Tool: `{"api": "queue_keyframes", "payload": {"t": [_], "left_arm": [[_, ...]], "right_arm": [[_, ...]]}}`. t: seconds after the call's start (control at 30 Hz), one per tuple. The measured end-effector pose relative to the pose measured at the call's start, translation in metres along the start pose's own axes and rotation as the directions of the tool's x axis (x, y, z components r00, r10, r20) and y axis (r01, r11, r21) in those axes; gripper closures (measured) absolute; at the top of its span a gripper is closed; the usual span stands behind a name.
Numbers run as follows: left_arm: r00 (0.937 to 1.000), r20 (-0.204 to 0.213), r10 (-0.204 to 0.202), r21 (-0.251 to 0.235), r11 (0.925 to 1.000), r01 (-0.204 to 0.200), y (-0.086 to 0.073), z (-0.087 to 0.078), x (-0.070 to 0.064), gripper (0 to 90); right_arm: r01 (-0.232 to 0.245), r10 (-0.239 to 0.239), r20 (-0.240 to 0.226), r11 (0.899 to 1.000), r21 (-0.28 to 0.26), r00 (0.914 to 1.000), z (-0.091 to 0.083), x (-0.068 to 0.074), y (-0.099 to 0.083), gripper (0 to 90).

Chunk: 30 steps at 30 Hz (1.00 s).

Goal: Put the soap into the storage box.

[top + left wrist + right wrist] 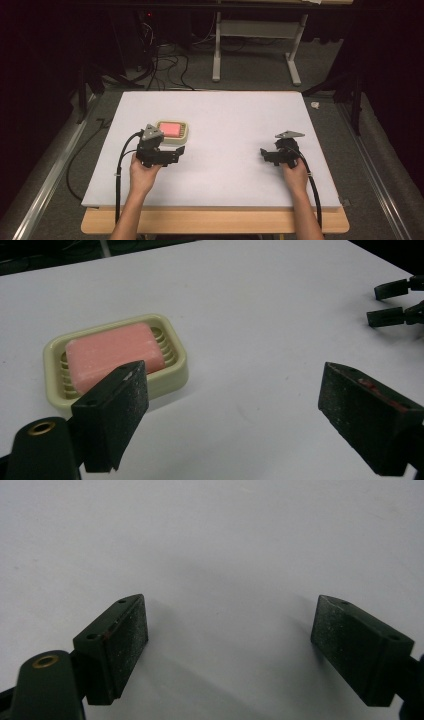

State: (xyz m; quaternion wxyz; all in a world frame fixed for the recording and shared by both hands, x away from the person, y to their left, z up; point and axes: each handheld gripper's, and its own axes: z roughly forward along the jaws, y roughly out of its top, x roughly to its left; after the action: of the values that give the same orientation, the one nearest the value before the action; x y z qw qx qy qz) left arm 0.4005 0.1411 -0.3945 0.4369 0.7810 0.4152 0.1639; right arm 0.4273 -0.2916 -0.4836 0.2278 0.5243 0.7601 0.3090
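A pink bar of soap (170, 129) (114, 355) lies in a cream ribbed soap dish (185, 136) (172, 375) on the left half of the white table. My left gripper (179, 152) (232, 405) is open, held just in front of and to the right of the dish, with nothing between its jaws. My right gripper (263, 153) (230, 640) is open too, low over bare white surface at the right side of the table, its jaws pointing left. In the left gripper view, the right gripper's fingertips (390, 316) appear at the far right edge.
The white board (225, 115) rests on a wooden tabletop (215, 222). Beyond the far edge are a table frame (256, 45) and loose cables (165, 65) on the floor. A metal rail (50, 175) runs along the left.
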Motion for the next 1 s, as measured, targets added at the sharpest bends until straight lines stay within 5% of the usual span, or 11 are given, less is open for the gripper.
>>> {"api": "queue_keyframes", "payload": {"t": [0.63,1.0], "left_arm": [[0.9974,0.060,0.041,0.054,0.9976,-0.044,-0.006,0.021,-0.020,14.0],[0.9961,0.082,0.031,0.088,0.9953,-0.039,-0.014,0.035,-0.023,14.6]], "right_arm": [[0.001,-0.001,0.000,1.000,0.000,1.0000,0.000,0.000,0.000,15.8],[0.000,0.000,0.000,1.000,0.000,1.0000,0.000,0.000,0.000,15.8]]}}
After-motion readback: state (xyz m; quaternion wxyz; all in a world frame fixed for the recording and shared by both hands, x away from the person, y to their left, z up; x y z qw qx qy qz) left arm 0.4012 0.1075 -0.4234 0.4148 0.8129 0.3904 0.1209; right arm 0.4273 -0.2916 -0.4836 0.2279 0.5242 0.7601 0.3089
